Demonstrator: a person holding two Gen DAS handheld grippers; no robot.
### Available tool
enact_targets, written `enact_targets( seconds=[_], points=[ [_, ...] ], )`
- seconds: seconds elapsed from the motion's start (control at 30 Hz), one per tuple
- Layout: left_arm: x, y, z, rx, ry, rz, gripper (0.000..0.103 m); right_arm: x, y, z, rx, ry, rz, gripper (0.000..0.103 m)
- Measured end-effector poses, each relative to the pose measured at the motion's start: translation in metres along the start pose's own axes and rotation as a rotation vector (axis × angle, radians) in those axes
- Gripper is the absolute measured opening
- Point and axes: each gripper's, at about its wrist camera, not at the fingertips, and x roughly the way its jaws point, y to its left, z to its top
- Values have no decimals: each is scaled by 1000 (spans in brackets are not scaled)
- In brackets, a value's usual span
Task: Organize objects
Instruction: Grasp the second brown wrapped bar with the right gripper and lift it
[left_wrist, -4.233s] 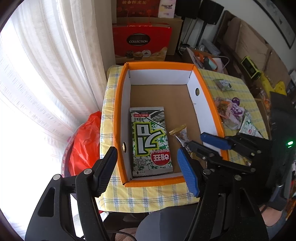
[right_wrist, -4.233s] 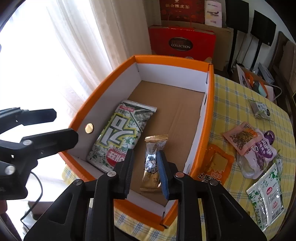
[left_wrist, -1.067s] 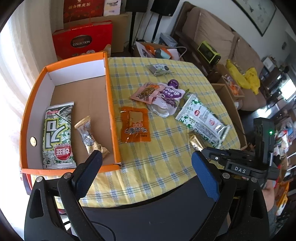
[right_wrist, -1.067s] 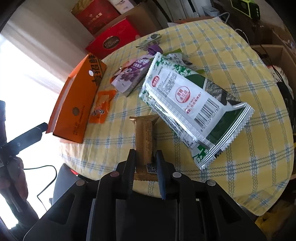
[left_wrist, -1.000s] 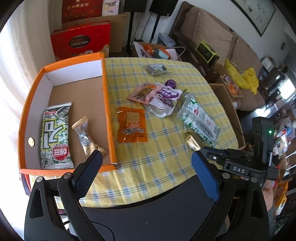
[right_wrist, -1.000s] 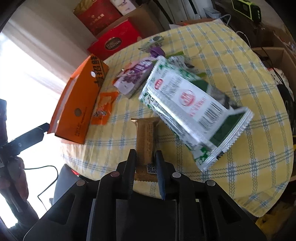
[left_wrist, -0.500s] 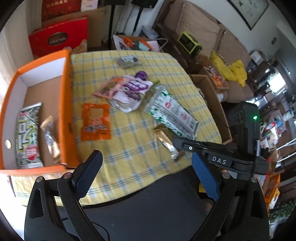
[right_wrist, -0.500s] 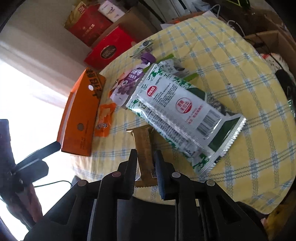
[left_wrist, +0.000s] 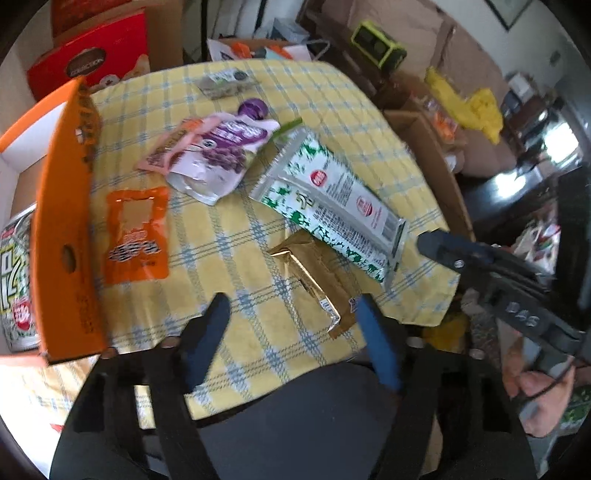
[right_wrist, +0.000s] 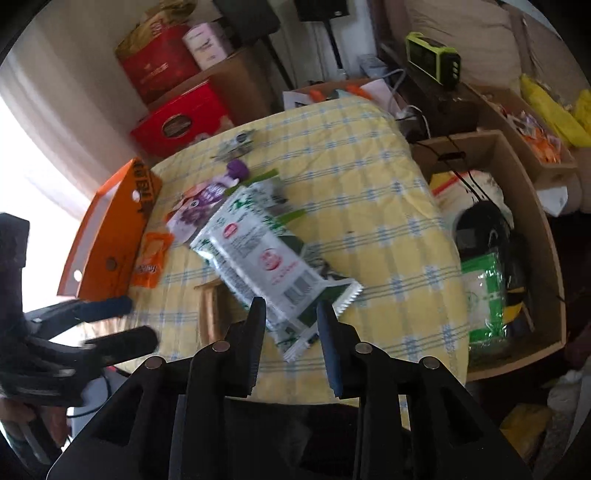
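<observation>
A gold snack bar (left_wrist: 317, 280) lies on the yellow checked tablecloth (left_wrist: 229, 236) near the front edge; it also shows in the right wrist view (right_wrist: 211, 310). My left gripper (left_wrist: 291, 321) is open, its fingers either side of the bar's near end. My right gripper (right_wrist: 290, 317) is open and empty, just in front of the near end of a green and white seaweed packet (right_wrist: 262, 254), which also shows in the left wrist view (left_wrist: 332, 206). The orange box (left_wrist: 66, 221) stands at the left with a seaweed packet (left_wrist: 14, 266) inside.
An orange pouch (left_wrist: 136, 236), a purple pouch (left_wrist: 221, 151), a pink packet (left_wrist: 166, 147) and a small grey packet (left_wrist: 225, 83) lie on the table. A cardboard crate (right_wrist: 509, 243) of bags stands right of the table. Red gift boxes (right_wrist: 181, 122) stand behind.
My right gripper opened, let go of the gold bar and moved right to the seaweed packet. My left gripper swung right and down to the bar.
</observation>
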Motion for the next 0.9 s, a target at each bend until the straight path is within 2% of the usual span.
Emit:
enact_targets(
  seconds=[0.2,0.27,0.33,0.5,0.77,0.8,0.83,0.9],
  points=[
    [13,-11,7,-23,21,-41,54,3,-5,-4,8,10,8,30],
    [16,-16,10,-14,24,-38,48,4,-6,-6,12,13,10,30],
    [20,-20,12,-4,30,-23,37,6,-6,-7,14,17,10,30],
    [28,-20,14,10,38,-1,22,7,-3,-9,5,21,10,30],
    [18,5,5,-23,9,-22,21,13,12,-13,-34,35,31,30],
    [18,9,4,-26,10,-4,21,14,15,-13,-38,38,36,30],
    [19,13,3,-18,16,49,20,16,18,-14,-45,41,45,30],
    [23,20,-1,-12,31,80,20,19,25,-16,-54,47,57,30]
  ],
)
